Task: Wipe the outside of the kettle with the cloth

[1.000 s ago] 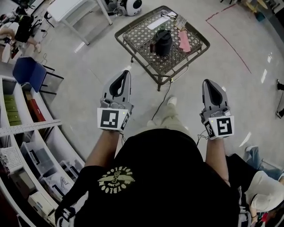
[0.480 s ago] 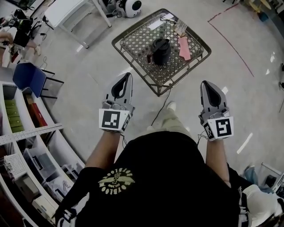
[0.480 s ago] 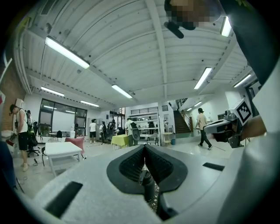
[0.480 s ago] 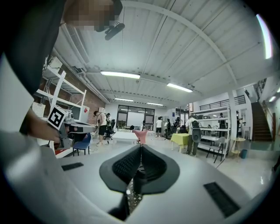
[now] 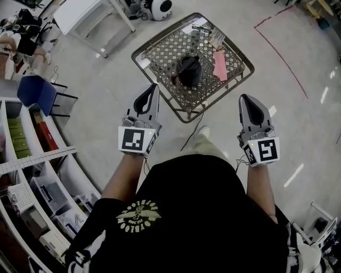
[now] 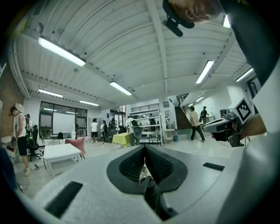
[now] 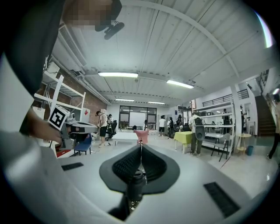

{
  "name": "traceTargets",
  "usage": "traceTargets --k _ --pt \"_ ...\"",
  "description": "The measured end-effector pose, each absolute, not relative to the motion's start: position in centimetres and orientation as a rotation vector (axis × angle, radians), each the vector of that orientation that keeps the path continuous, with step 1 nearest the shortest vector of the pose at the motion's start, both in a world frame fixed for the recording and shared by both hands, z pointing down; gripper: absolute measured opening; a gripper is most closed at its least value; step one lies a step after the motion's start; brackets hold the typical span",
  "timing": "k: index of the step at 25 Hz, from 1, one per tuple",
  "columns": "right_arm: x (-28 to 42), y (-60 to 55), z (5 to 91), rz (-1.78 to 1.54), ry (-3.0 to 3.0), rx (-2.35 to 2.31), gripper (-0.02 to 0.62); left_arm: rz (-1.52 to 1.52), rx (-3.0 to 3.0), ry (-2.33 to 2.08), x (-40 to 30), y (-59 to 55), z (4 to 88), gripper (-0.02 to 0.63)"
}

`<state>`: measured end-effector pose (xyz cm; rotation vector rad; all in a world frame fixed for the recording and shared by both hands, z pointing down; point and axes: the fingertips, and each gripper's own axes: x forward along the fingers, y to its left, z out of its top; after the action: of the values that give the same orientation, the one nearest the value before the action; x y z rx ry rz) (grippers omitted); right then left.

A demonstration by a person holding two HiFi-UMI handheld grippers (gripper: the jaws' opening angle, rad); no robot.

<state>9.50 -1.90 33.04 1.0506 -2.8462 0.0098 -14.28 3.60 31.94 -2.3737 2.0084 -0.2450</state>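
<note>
In the head view a black kettle (image 5: 189, 70) stands in the middle of a low lattice-top table (image 5: 160, 50). A pink cloth (image 5: 219, 65) lies on that table just right of the kettle. My left gripper (image 5: 154, 87) is held out level, short of the table's near left edge, shut and empty. My right gripper (image 5: 244, 98) is off the table's near right corner, also shut with nothing in it. In the left gripper view the left gripper (image 6: 144, 147) has its jaws together, and so has the right gripper (image 7: 141, 145) in the right gripper view.
A white table (image 5: 85, 13) and a blue chair (image 5: 34, 90) stand at the left. Shelving with boxes (image 5: 32, 181) curves along the lower left. A dark cable (image 5: 191, 134) runs from the table to the floor. A red floor line (image 5: 282, 50) runs at the right. Several people (image 6: 194, 122) stand far off.
The table with kettle and cloth has come nearer to both grippers, which now reach almost to its near edge. Both grippers stay shut.
</note>
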Motion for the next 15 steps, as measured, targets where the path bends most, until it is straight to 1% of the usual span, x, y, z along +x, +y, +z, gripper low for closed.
traceTargets --k 8,15 --pt "10.4 -9.2 33.3 0.016 -2.891 0.963 0.011 -0.270 -2.326 2.056 -12.7 -2.9 32.5 0.009" --pt "9.0 -13.8 34.6 0.041 -2.889 0.904 0.011 -0.311 -2.314 2.136 -14.1 -5.3 34.2 0.009"
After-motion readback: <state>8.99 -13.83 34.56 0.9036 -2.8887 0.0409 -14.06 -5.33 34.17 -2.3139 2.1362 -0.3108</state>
